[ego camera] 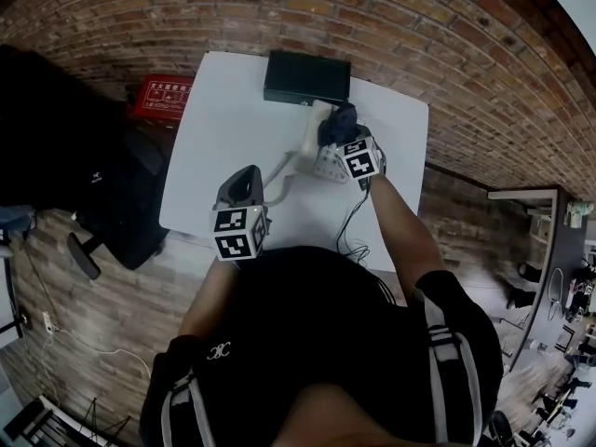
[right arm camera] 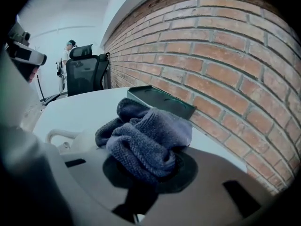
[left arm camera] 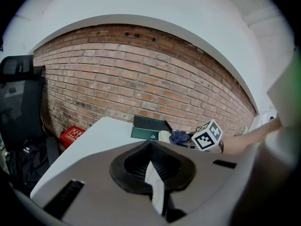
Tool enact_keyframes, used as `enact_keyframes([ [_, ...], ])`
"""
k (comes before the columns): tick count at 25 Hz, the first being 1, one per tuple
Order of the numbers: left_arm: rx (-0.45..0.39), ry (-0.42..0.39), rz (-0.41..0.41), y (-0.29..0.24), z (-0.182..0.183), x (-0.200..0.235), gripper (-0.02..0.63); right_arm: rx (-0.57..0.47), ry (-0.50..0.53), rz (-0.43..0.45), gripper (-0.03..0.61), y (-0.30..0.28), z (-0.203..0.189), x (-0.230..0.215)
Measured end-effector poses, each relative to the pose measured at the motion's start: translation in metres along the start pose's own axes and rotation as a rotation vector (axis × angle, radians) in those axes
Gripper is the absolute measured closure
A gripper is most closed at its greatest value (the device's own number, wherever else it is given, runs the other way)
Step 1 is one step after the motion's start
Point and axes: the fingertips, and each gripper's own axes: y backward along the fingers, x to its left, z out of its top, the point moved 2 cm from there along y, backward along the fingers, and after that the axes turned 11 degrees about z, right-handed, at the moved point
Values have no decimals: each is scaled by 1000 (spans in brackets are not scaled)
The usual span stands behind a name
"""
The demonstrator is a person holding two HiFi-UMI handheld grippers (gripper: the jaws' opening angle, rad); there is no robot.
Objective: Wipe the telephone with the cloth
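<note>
Grips, in the right gripper (right arm camera: 149, 169), a bunched blue-grey terry cloth (right arm camera: 143, 142), held over the cream plastic telephone (ego camera: 317, 125) near the white table's (ego camera: 228, 101) far edge, seemingly for wiping; pinches, in the closed left gripper (left arm camera: 153, 174), a pale strip (left arm camera: 155, 185), likely to steady it.

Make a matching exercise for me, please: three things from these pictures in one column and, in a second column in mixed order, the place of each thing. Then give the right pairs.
Things
1. blue-grey terry cloth
2. dark green flat box
3. red rectangular case

Places
A. off the white table, low against the brick wall
B. clamped between the jaws of the right gripper
C. on the white table, at its far edge near the wall

Right pairs: 1-B, 2-C, 3-A
</note>
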Motion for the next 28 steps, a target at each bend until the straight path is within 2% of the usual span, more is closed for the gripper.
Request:
enact_keyframes([
  [9,4,-3,-4,-4,2,1,621,36,0,-57,529,2,11,-23],
  [21,6,-25,-37,-5,0,-6,621,21,-124,-153,528,30,-26,-52],
  [28,8,-35,-46,-3,-2,-13,621,-6,-171,-100,529,29,-31,-29],
])
